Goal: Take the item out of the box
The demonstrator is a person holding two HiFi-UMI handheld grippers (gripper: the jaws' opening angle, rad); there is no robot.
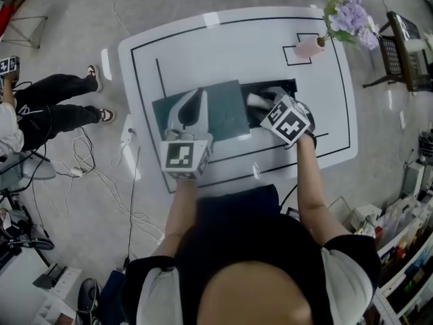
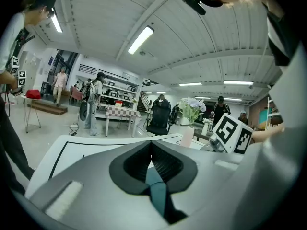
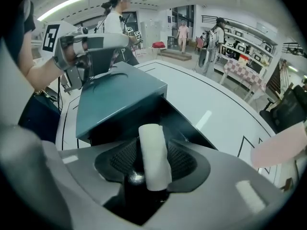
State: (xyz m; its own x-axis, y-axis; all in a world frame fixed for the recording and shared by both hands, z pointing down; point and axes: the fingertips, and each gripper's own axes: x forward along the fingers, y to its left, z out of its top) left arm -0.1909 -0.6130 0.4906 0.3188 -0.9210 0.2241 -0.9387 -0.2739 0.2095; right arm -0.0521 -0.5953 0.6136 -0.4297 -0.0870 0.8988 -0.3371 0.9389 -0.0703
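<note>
left gripper (image 2: 152,163) clamped on the teal lid (image 1: 226,110), right gripper (image 3: 152,147) jaws wide apart around a white roll (image 3: 154,170) inside the dark box (image 1: 284,87)

box (image 1: 289,85) on table (image 1: 223,42), lid (image 1: 226,110) at its left, roll (image 3: 153,152) inside, vase (image 1: 309,47) behind right

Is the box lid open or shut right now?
Open: left tongs pinch the teal lid, raised above the black box, with the white roll inside exposed.
</note>
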